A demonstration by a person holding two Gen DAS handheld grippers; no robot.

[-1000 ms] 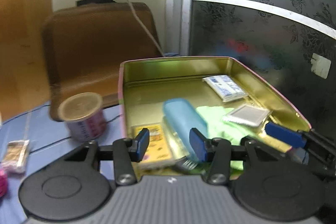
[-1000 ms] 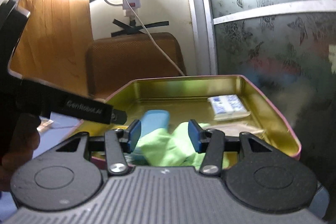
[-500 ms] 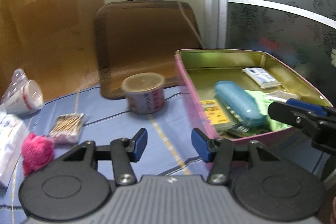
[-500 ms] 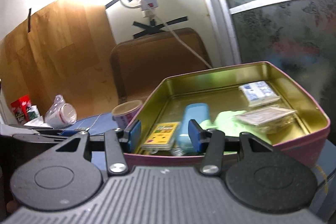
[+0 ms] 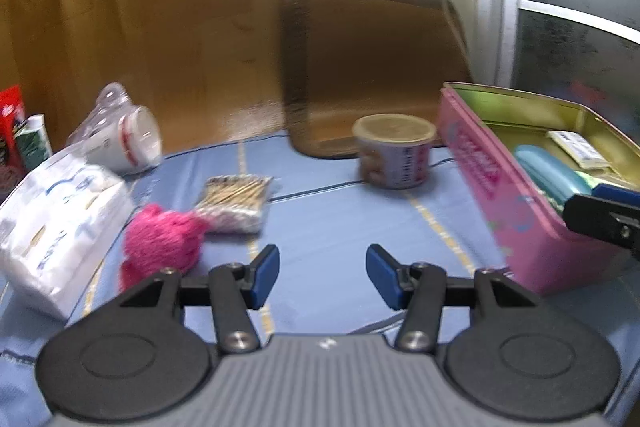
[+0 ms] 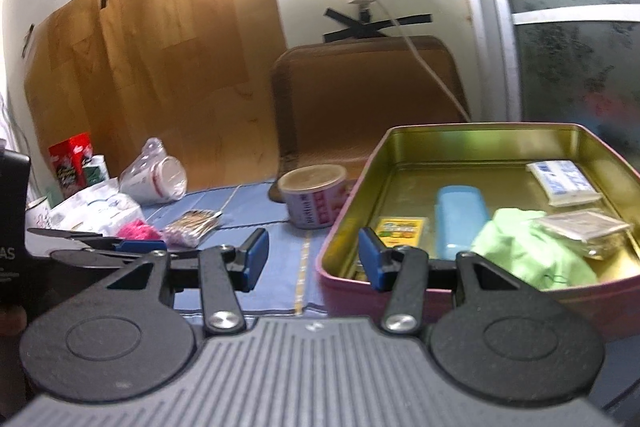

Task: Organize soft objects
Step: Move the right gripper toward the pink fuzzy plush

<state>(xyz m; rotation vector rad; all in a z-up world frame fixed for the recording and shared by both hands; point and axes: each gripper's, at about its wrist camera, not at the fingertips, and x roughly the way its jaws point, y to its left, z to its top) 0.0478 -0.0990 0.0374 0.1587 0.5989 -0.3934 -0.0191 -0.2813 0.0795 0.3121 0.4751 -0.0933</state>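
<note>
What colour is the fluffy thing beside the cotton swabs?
Bright pink fluffy thing, clearest in the left wrist view.

The tin (image 6: 472,143) is shiny gold metal inside, with a glossy pink printed outer wall. In it lie a smooth blue plastic case (image 6: 460,219), a soft matt green cloth (image 6: 524,251) and a clear film packet (image 6: 584,231). The pink fluffy ball (image 5: 160,243) looks fuzzy and rough. A matt blue cloth (image 5: 344,223) covers the surface. The tissue pack (image 5: 56,223) is wrapped in crinkly plastic. The panel (image 6: 152,59) behind looks like wood grain.
</note>
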